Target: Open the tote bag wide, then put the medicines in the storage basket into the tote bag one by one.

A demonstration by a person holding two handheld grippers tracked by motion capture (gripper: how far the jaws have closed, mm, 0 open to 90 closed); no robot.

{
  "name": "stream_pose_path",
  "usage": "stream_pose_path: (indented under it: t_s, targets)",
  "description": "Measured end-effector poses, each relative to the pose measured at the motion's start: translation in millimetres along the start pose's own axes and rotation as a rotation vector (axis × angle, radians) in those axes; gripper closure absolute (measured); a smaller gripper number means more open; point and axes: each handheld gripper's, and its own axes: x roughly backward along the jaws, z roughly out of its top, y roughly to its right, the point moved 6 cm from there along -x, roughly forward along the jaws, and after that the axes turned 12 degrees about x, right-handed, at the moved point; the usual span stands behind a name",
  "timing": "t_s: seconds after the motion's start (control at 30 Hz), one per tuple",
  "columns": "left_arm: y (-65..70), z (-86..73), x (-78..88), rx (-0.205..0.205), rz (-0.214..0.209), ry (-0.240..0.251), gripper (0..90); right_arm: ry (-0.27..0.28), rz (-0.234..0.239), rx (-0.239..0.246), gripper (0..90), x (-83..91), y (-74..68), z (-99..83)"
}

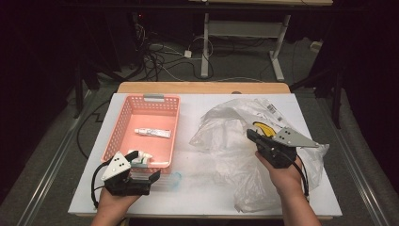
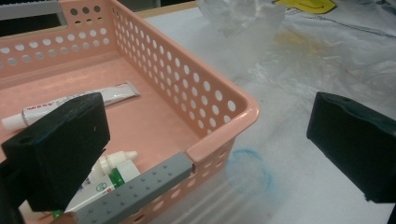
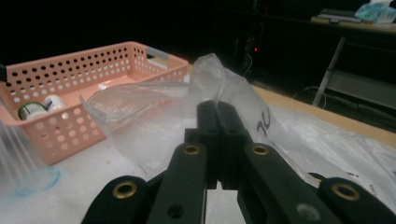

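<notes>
R claw (image 1: 254, 136) is pinching the clear plastic bag (image 1: 226, 136) at the desk's right half; L claw (image 1: 141, 165), jaws wide, is straddling the pink basket's (image 1: 120, 125) near-right corner, tubes (image 1: 152, 133) lying inside.

Tube print (image 2: 70, 103): too blurred to read.
Second tube (image 2: 100, 179): half hidden behind left gripper (image 2: 201, 144) jaw and basket (image 2: 219, 100) handle.
Yellow item (image 1: 264, 129): veiled by bag (image 1: 226, 136), partly behind right gripper (image 1: 251, 136); shape unclear.
Clear lidded thing (image 1: 171, 181): blurred, identity unclear.
Bag contents: can't tell.
</notes>
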Motion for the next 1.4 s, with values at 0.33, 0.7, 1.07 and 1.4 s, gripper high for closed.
stream_pose_path:
  t_s: [0.33, 0.7, 1.07, 1.4]
  targets:
    - [-7.7, 2.2, 3.5, 0.018, 0.015, 0.009, 0.0, 0.012, -0.014, -0.029, 90.0, -5.1, 1.5, -3.1]
    - [-36.6, 15.5, 10.2, 0.071, 0.078, 0.018, 0.0, -0.001, 0.004, -0.035, 90.0, -13.0, 3.5, -5.4]
    - [-48.6, 42.9, 14.2, 0.090, 0.130, 0.009, 0.0, 0.000, 0.025, -0.028, 90.0, -14.2, 13.5, -10.1]
    - [-62.8, 65.5, -18.8, 0.138, 0.108, -0.052, 3.7, 0.009, 0.034, -0.019, 90.0, -5.9, 13.5, -12.5]
